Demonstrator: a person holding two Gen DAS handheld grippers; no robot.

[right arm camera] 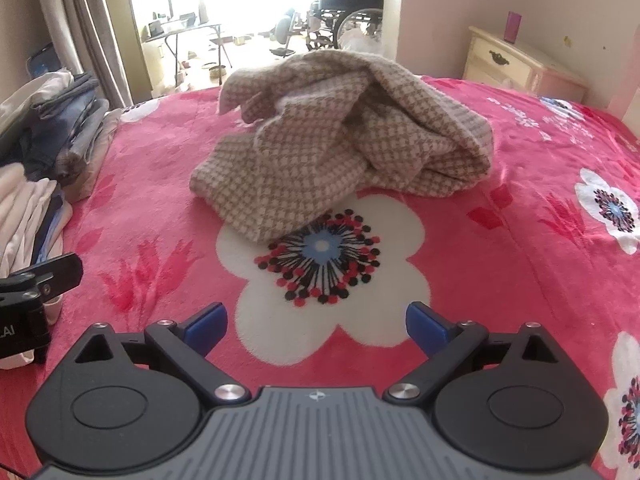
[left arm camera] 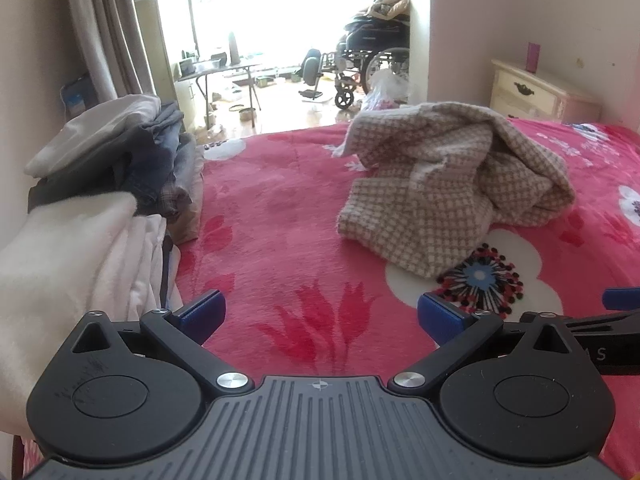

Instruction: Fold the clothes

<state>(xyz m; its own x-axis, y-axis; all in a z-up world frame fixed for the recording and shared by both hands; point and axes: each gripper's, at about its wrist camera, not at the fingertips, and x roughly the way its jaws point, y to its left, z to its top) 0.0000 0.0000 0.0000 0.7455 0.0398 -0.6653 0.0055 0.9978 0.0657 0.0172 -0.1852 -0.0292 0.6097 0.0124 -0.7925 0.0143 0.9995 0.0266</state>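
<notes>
Both tongs are spread wide with nothing between the blue pads, the left tongs (left arm camera: pixel 320 316) and right tongs (right arm camera: pixel 316 326) tilted down over the pink blanket (right arm camera: pixel 500 280) on the bed. Bare blanket lies between them and one crumpled checked garment (right arm camera: pixel 340 144) ahead, nearer the right tongs. Two piles of folded clothes (left arm camera: pixel 120 184) line the bed's left edge, beside the left tongs. One nightstand (left arm camera: pixel 532 94) stands beyond the far right edge.

Left tongs (left arm camera: pixel 320 316) & right tongs (right arm camera: pixel 316 326) both wide open, empty, angled down.
</notes>
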